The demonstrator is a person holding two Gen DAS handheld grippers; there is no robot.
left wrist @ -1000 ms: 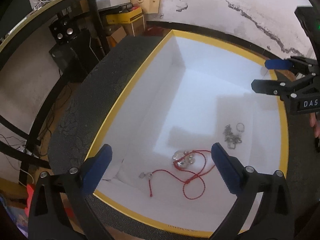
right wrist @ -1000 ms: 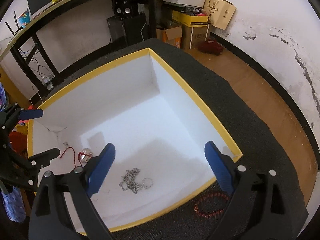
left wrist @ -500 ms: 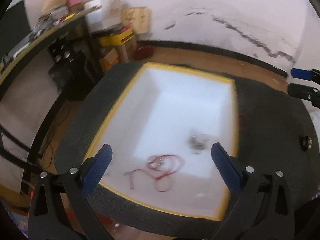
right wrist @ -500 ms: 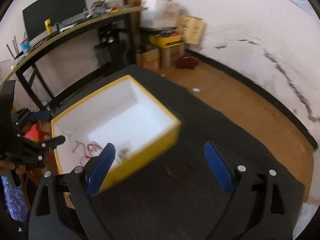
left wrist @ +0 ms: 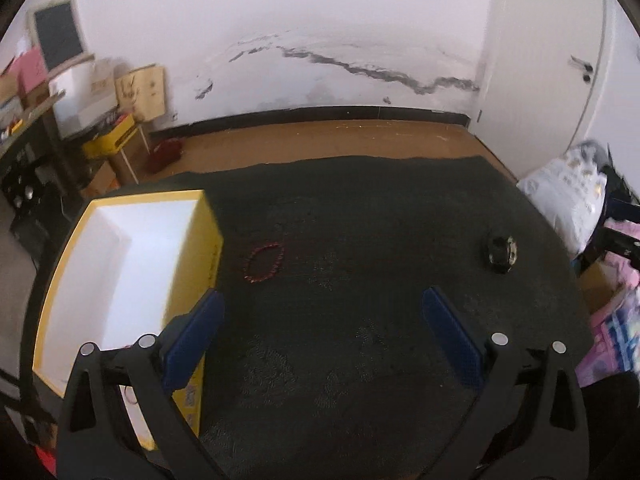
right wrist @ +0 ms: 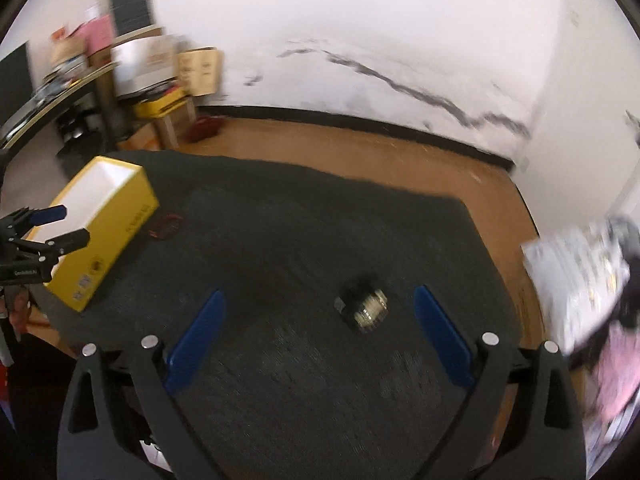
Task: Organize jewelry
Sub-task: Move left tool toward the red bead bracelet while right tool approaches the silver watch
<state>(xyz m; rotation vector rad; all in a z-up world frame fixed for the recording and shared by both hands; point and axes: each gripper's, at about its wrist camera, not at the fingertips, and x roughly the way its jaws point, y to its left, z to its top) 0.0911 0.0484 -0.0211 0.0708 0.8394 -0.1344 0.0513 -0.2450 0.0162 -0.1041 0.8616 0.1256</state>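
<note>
Right gripper (right wrist: 316, 334) spread wide, empty, over a dark textured mat (right wrist: 304, 240); small black-and-metal cylindrical piece (right wrist: 363, 308) lies btwn its blue pads. Left gripper (left wrist: 322, 338) also wide, empty, beside the yellow box w/ white lining (left wrist: 120, 264). Red bead bracelet (left wrist: 264, 262) on mat just right of box. Beyond: brown wood floor (right wrist: 360, 148), cracked white wall (left wrist: 320, 40).

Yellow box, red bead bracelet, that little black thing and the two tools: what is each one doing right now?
Yellow box: open on top, upright on the dark mat.
Red bead bracelet: flat on the mat, beside the box, outside it.
Small black object: on the mat, untouched, blurred.
Left tool: open, holding nothing.
Right tool: open, holding nothing, black object ahead between its fingers.
</note>
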